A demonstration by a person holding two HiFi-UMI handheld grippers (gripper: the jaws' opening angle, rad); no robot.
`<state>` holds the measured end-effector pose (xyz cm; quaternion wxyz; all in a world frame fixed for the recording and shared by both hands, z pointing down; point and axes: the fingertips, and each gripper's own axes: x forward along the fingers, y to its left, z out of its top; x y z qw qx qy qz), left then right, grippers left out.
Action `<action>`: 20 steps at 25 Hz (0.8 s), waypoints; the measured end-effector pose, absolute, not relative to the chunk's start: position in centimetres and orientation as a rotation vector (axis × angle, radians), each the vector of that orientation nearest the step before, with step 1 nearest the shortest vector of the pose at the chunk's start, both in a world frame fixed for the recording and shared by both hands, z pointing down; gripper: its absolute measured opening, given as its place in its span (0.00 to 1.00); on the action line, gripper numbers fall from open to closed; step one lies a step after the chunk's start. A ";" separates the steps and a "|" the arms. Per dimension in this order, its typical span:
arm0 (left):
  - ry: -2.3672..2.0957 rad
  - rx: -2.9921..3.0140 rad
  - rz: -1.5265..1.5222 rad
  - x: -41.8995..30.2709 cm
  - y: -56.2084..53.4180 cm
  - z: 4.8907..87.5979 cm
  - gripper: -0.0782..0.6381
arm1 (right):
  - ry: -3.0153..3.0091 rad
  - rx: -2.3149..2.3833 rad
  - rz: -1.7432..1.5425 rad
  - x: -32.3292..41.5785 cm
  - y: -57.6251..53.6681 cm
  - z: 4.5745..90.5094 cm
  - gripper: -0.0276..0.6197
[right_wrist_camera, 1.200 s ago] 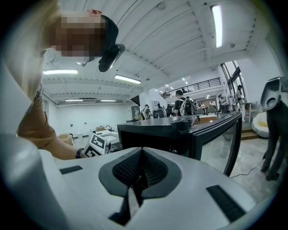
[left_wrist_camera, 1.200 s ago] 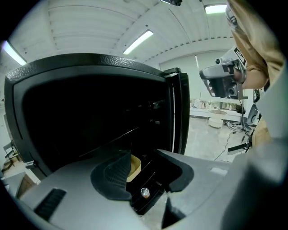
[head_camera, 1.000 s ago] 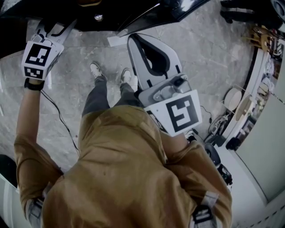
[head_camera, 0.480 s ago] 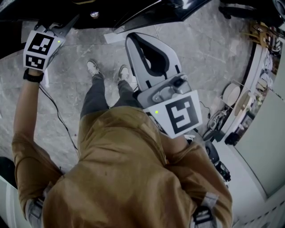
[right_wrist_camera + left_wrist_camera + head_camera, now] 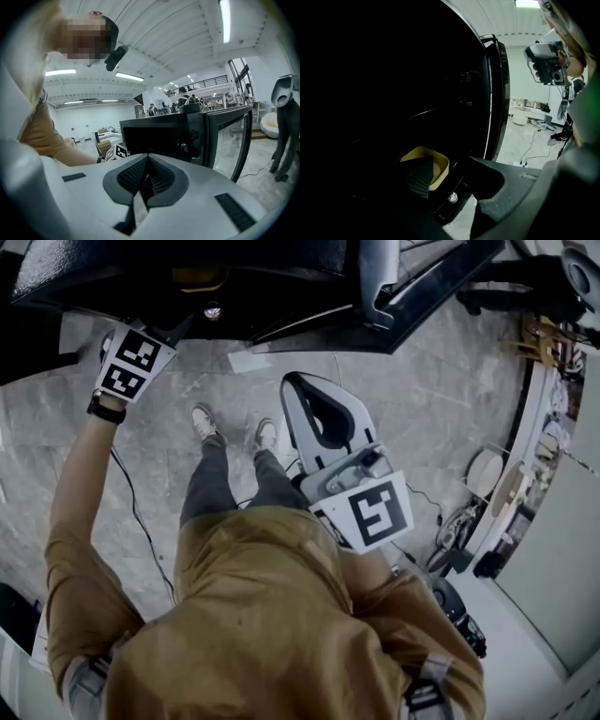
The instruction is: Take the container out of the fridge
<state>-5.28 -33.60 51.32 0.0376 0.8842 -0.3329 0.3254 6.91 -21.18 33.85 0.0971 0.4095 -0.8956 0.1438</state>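
Approach into fridge (image 5: 417, 93) with left gripper (image 5: 452, 177), just opened wide, nothing gripped yet — yellow container (image 5: 437, 165) inside, just ahead. Best straddle its near rim squarely before clenching. Right gripper (image 5: 147, 185) clamped shut, empty.

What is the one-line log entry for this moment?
left gripper: in fridge, jaws just opening, nothing between | container: ahead, ungripped | right gripper: shut, outside fridge
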 end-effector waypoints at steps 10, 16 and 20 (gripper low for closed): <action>-0.883 2.761 1.194 -3.5 -36.2 51.4 0.36 | -2.657 1.206 0.475 6.4 -22.8 32.3 0.04; -0.830 2.766 1.270 -3.0 -36.9 52.6 0.36 | -2.643 1.178 0.469 6.1 -22.6 33.1 0.04; -0.806 2.754 1.321 -3.2 -36.6 54.6 0.36 | -2.633 1.153 0.459 5.6 -22.0 34.5 0.04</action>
